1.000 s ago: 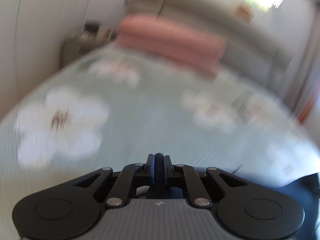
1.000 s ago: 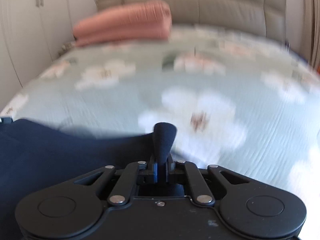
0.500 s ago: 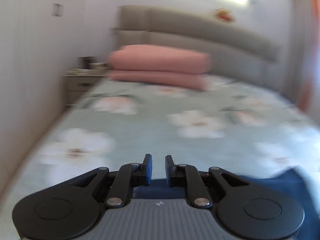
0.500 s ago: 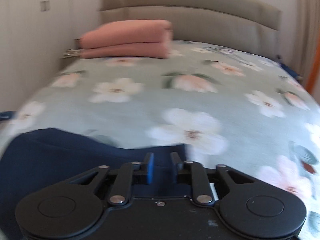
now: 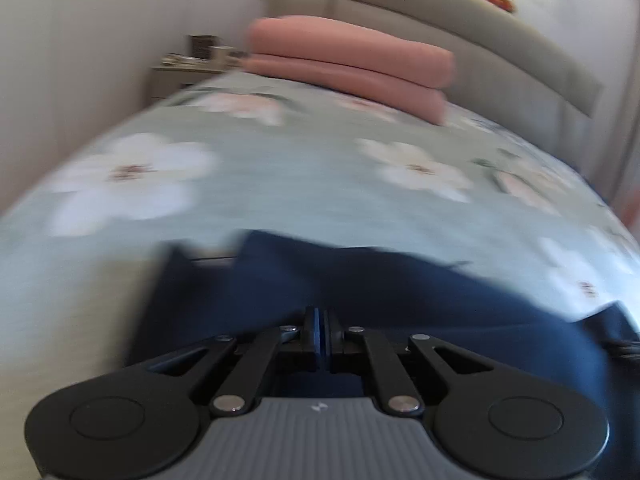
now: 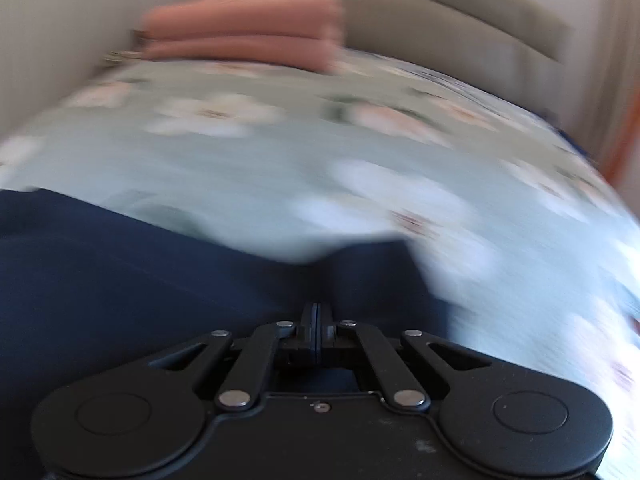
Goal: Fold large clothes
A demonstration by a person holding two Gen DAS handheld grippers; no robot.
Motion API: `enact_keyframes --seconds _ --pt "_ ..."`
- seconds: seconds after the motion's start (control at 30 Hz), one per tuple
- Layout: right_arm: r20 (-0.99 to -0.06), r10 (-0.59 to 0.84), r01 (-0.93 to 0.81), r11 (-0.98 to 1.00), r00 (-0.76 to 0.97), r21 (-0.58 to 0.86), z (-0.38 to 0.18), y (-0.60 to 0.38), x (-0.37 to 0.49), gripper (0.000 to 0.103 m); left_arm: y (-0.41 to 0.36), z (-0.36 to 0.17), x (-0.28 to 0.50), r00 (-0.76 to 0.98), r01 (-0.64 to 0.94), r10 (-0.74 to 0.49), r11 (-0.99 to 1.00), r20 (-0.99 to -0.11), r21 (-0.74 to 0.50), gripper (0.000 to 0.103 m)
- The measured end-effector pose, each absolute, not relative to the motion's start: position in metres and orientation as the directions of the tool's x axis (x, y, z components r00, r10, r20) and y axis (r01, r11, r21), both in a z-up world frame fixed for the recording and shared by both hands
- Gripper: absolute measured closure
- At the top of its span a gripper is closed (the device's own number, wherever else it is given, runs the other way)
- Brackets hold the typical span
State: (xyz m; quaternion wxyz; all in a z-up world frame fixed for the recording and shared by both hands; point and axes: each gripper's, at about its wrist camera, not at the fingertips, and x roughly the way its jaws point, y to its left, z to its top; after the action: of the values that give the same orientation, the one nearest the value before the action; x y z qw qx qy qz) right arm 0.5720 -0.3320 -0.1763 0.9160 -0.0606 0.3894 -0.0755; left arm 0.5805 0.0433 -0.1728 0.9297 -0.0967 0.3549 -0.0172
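Floral bedding in pale green covers the bed (image 5: 304,184), with a stack of 2 folded pink blankets (image 5: 352,64) near the padded headboard (image 5: 460,28) and a nightstand (image 5: 180,76) by the wall. Both views are smeared by motion.

Half a second ago both pairs of jaws stood apart with a visible gap, poised over the near edge of the navy garment (image 5: 400,292). Now the left gripper (image 5: 321,334) has its jaws pressed together with only a thin blue line between the pads, and the right gripper (image 6: 316,334) shows the same. Dark cloth sits right at and under both tips, so each most likely pinches the garment's edge, though the blur hides the cloth between the pads itself.

The navy garment lies spread across the near part of the bed, its far edge uneven and a flap standing out at its left in the left view. It also fills the lower left of the right view (image 6: 140,280).

That closing suggests the grasp for a fold is made; the next move probably carries this near edge forward over the rest. If either pinch caught only 1 layer or slips, the fold would land crooked.
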Motion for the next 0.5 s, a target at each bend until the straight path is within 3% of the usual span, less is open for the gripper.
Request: enact_keyframes --seconds 0.1,0.17,0.23,0.33,0.4,0.5 --pt "-0.731 -0.234 0.172 0.972 0.641 -0.16 -0.176 -0.37 0.546 0.103 0.08 -0.172 0.555 0.76 -0.023 -0.14 0.97 -0.634 -0.242 0.1" --pt "-0.723 -0.29 0.18 0.957 0.627 -0.228 -0.165 -0.364 0.529 0.103 0.082 -0.158 0.534 0.768 -0.012 -0.144 0.971 -0.624 -0.238 0.096" --pt "-0.712 -0.258 0.158 0.966 0.653 -0.204 -0.142 -0.348 0.506 0.103 0.083 -0.141 0.514 0.775 -0.024 -0.128 0.973 -0.619 -0.231 0.09" --pt "-0.7 -0.171 0.076 0.983 0.694 -0.165 -0.12 -0.308 0.466 0.103 0.082 -0.115 0.471 0.788 0.019 -0.212 0.947 -0.579 -0.321 0.084" --pt "-0.739 -0.143 0.022 0.985 0.658 -0.171 -0.13 -0.287 0.448 0.103 0.074 -0.117 0.454 0.764 0.024 -0.231 0.944 -0.603 -0.33 0.083" --pt "-0.778 -0.219 0.006 0.964 0.588 -0.266 -0.168 -0.28 0.428 0.103 0.064 -0.143 0.44 0.704 0.025 -0.202 0.965 -0.681 -0.26 0.085"
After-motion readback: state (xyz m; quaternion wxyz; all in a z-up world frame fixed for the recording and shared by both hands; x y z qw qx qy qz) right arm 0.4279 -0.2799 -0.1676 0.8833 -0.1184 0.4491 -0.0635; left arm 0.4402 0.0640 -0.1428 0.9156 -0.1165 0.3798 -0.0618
